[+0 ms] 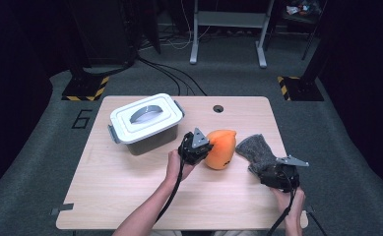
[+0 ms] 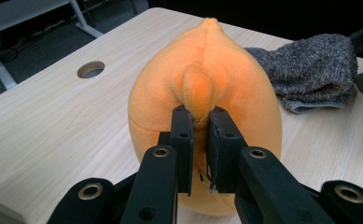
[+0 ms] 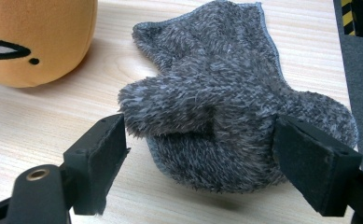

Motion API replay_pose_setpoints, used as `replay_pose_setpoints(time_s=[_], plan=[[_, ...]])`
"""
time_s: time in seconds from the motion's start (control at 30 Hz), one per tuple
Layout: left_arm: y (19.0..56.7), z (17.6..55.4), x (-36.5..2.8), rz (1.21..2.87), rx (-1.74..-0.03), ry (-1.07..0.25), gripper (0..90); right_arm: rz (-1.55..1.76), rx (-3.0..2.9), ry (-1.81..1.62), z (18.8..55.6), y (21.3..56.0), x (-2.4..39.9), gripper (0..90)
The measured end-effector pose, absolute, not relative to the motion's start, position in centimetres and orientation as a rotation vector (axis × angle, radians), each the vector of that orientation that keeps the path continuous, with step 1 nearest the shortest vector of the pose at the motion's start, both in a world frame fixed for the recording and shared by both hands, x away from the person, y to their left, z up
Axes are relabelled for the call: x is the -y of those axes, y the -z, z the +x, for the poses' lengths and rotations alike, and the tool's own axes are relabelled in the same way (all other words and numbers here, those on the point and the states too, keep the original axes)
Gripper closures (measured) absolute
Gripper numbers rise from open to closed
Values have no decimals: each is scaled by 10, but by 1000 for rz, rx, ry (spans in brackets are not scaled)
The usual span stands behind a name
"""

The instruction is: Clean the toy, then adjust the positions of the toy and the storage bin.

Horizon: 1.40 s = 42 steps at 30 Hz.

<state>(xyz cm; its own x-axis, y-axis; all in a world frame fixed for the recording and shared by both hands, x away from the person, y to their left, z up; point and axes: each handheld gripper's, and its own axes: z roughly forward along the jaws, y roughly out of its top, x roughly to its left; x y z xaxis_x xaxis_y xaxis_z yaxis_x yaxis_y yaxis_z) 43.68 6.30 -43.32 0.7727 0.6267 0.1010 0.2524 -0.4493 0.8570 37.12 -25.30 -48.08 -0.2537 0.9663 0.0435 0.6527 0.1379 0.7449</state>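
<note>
Orange plush toy [image 2: 202,93] | egg-shaped, soft, small nub pinched | grey fuzzy mitten [image 3: 226,102] beside

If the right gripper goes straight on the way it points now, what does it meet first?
The grey mitten. The right gripper has its jaws open on either side of the mitten's near end, apparently not pressing it yet, so pushing on would likely run straight into the fuzzy fabric.

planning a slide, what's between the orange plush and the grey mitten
Bare tabletop: the high view shows a narrow gap between orange plush and grey mitten.
</note>
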Motion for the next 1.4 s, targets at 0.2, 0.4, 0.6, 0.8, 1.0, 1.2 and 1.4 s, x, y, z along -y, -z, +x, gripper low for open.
replay_pose_setpoints(time_s=[0.2,0.4,0.6,0.8,1.0,1.2,1.4], plan=[[425,435,-63,2058,-635,-522,824,1554,-1968,-922,370,482,255,176],[418,432,-67,2062,-622,-531,824,1555,-1965,-929,367,484,255,174],[412,428,-73,2080,-604,-541,824,1556,-1965,-932,365,486,256,173],[407,423,-83,2076,-604,-542,823,1553,-1961,-930,362,485,256,172],[401,417,-96,2066,-610,-558,823,1548,-1961,-929,359,486,257,170],[399,409,-113,2064,-615,-567,822,1548,-1958,-920,355,490,254,163],[399,401,-128,2068,-620,-571,822,1551,-1941,-916,351,495,254,153]])
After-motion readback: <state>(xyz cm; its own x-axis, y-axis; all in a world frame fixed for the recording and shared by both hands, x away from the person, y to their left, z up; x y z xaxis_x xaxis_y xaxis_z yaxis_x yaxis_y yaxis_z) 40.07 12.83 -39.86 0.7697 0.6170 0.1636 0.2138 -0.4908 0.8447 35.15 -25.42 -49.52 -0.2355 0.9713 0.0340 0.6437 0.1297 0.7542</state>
